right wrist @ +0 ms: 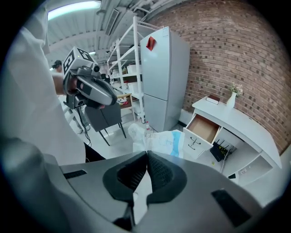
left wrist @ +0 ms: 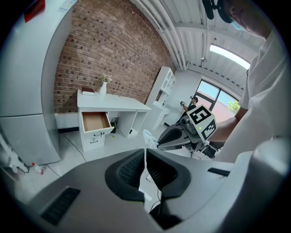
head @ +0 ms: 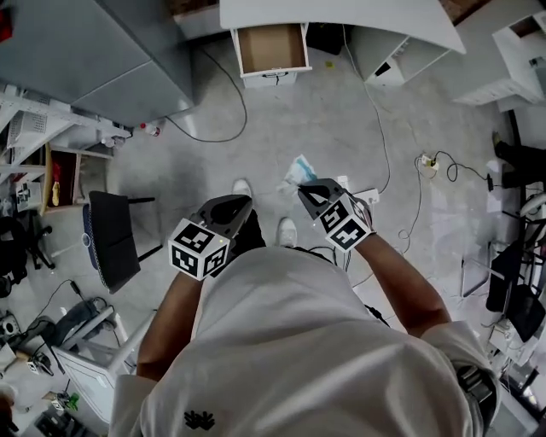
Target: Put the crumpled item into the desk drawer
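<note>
right gripper (right wrist: 146, 155) forward, on crumpled item (right wrist: 166, 139)

Bright, even indoor light fills all three views. A long white ceiling strip lamp (left wrist: 229, 55) glares in the left gripper view, near a daylit window (left wrist: 218, 98) washed pale; a second ceiling strip lamp (right wrist: 75, 9) glows at the top of the right gripper view. On the pale grey concrete floor (head: 281, 128) shadows fall soft and short. Both gripper views bow heavily, bending the red brick wall (left wrist: 95, 50), with black vignette at the corners. The white-and-blue crumpled item (right wrist: 168, 141), pinched in the right gripper (right wrist: 147, 154), is brightly lit; its dark ribbed pads (right wrist: 132, 175) lie in shade.
</note>
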The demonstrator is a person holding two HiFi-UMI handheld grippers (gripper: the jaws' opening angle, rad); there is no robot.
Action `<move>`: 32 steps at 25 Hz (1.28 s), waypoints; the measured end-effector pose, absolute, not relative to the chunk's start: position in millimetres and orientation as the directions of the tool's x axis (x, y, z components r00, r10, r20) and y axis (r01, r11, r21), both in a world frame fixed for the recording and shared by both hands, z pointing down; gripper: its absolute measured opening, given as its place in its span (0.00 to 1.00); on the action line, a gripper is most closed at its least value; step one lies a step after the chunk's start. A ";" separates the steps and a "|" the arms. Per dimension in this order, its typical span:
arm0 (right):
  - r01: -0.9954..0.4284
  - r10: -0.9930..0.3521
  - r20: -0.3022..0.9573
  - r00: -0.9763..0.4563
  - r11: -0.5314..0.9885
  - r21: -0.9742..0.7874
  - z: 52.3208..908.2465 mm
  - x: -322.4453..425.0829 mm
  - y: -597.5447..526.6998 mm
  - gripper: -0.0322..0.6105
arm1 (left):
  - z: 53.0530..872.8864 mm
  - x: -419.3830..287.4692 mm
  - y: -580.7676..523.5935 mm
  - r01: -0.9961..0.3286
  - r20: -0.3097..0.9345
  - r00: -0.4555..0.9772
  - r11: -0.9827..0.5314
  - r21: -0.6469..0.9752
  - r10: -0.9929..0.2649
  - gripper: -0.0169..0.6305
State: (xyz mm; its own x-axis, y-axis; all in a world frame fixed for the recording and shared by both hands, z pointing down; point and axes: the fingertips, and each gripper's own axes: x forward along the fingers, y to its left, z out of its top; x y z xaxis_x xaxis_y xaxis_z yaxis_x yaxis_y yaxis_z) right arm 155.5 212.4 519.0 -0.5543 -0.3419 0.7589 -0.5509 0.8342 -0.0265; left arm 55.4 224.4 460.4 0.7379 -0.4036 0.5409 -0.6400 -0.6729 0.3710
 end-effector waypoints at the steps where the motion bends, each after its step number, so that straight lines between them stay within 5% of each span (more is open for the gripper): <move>1: -0.562 -0.350 0.762 -0.545 0.827 -0.022 518.1 152.5 199.0 0.10 | 459.3 50.6 209.8 -0.632 0.538 0.743 -0.683 0.367 -0.398 0.08; 16: -0.585 -0.429 0.826 -0.365 0.796 0.156 522.6 86.1 21.4 0.10 | 452.8 -50.7 42.1 -0.513 0.509 0.809 -0.777 0.366 -0.295 0.08; 32: -0.347 -0.379 0.878 -0.294 0.898 0.271 608.4 163.7 -210.7 0.10 | 458.5 -11.0 -116.6 -0.650 0.545 0.731 -0.661 0.375 -0.410 0.08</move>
